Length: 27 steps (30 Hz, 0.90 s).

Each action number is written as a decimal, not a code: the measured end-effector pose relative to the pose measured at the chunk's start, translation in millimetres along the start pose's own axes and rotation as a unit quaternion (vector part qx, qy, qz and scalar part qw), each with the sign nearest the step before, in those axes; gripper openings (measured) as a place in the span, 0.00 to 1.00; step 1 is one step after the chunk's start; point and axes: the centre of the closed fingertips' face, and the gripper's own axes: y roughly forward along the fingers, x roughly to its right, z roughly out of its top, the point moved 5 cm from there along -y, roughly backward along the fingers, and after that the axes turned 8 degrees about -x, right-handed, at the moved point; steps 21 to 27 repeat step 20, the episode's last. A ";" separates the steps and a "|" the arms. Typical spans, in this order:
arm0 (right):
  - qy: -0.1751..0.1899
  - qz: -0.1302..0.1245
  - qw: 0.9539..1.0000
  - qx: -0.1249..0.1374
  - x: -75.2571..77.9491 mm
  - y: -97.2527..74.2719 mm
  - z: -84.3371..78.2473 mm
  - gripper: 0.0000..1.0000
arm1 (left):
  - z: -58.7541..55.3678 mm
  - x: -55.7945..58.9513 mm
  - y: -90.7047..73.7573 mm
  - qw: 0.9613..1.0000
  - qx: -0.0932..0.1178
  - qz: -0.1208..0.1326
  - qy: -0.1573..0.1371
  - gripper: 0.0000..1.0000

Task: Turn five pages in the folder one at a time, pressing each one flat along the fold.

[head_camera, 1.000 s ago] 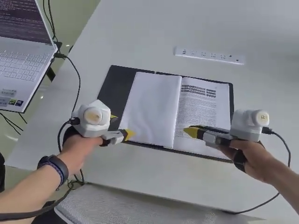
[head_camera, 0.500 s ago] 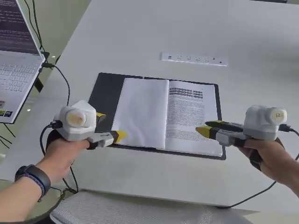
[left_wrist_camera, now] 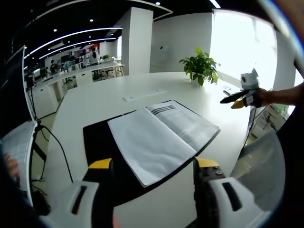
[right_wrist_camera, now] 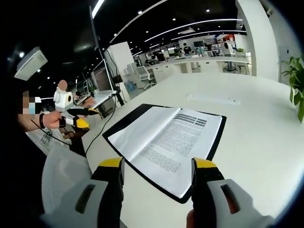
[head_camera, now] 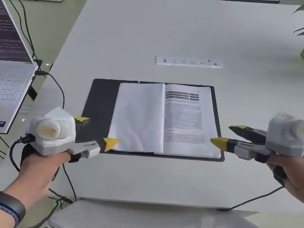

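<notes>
My left gripper [head_camera: 96,131] hovers at the folder's [head_camera: 101,107] eight o'clock, yellow-tipped jaws spread wide and holding nothing. My right gripper [head_camera: 228,135], at four o'clock, is equally spread and empty. The folder lies open on the smooth white table [head_camera: 142,28]: matte black cover, flat white pages, the right-hand page printed.

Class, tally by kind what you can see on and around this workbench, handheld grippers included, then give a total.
Folder: 1
Power strip: 1
Laptop: 1
Potted plant: 1
Grippers: 2, the left gripper and the right gripper
Total: 6
</notes>
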 end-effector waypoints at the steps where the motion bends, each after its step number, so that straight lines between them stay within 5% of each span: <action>1: 0.000 -0.003 1.000 -0.002 0.0 -1.0 -2.7 0.57 | -0.6 0.9 -1.4 1.000 0.001 0.000 -0.001 0.68; 6: 0.001 -0.018 1.000 -0.024 -1.4 -3.9 -18.9 0.64 | -6.9 6.1 -7.1 1.000 0.001 0.000 -0.013 0.70; 13: 0.016 -0.024 0.999 -0.020 -6.1 -6.0 -28.2 0.66 | -22.1 12.7 -9.9 1.000 -0.007 0.001 -0.031 0.73; 27: 0.029 -0.030 0.999 -0.004 -3.6 -8.2 -26.5 0.66 | -21.0 14.0 -12.5 0.999 -0.004 0.004 -0.038 0.73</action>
